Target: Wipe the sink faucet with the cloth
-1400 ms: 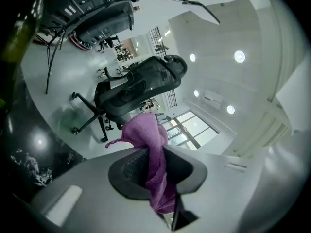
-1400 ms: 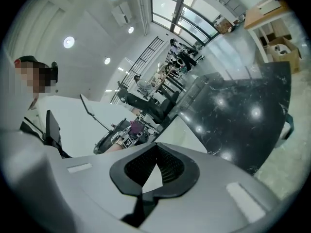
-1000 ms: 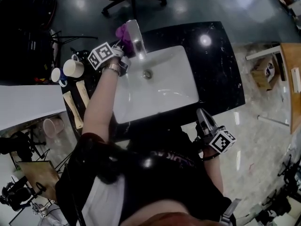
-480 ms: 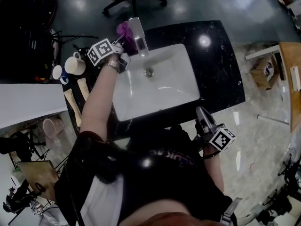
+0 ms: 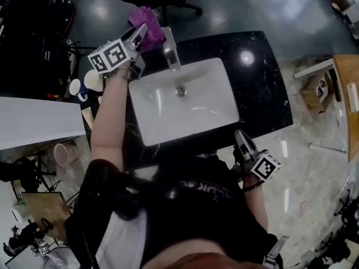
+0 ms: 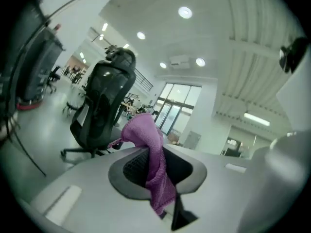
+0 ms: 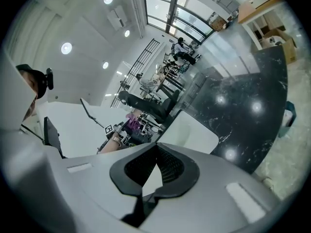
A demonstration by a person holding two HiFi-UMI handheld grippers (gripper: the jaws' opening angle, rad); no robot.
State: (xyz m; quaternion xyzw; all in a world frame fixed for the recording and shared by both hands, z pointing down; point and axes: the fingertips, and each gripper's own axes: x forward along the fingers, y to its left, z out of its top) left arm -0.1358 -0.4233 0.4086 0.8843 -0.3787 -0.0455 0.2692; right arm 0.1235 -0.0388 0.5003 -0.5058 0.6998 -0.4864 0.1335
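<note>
Your left gripper (image 5: 141, 32) clamps the purple cloth (image 6: 154, 169) between its jaws, which stand narrowly parted with the fabric filling the gap, just beside the faucet (image 5: 170, 48) on its far side. The cloth, finely textured, bunches past the tips and trails down in a fold. Your right gripper (image 5: 241, 136), shut and empty, sits well apart from the faucet on its near side.

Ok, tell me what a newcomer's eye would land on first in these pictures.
First, the bright purple cloth, pinched in the left tool and held close to the top of the metal faucet at the far side of the sink. Next, that white sink, stark against the glossy black counter. The right tool waits shut and empty by the counter's near edge.
</note>
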